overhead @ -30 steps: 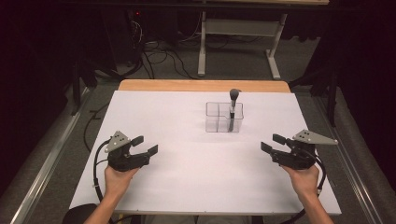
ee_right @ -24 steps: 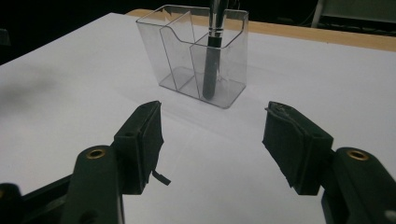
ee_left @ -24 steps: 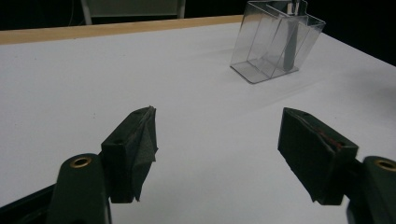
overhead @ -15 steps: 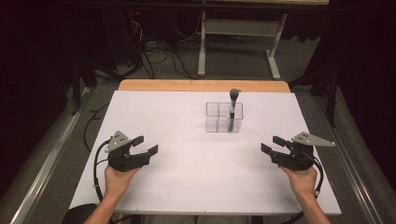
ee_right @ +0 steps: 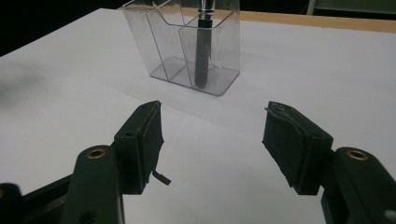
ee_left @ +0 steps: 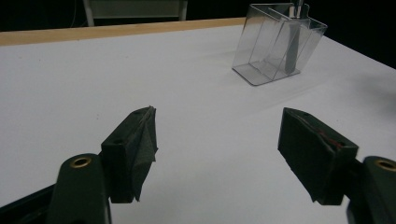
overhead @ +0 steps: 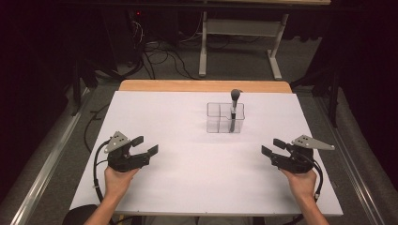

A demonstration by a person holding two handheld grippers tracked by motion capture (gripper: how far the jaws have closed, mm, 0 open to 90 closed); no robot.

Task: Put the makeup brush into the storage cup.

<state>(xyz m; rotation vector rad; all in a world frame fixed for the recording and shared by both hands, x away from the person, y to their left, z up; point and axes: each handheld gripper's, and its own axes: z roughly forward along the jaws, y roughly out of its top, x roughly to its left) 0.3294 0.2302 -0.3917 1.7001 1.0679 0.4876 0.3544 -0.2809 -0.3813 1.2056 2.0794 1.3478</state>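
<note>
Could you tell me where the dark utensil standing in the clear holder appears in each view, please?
High view: dark utensil at centre, above the middle, in the clear holder's right compartment.
Left gripper view: top right.
Right gripper view: top centre.
Shared landmark: the table's wooden far edge.

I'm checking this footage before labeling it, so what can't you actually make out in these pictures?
- Tool's head: high view, too small to identify; cut off by the top edge in both gripper views.
- Tool's lower end: right gripper view, blurred through the clear organizer wall.
- Organizer's rear compartments: high view, too small to tell whether anything lies inside.
</note>
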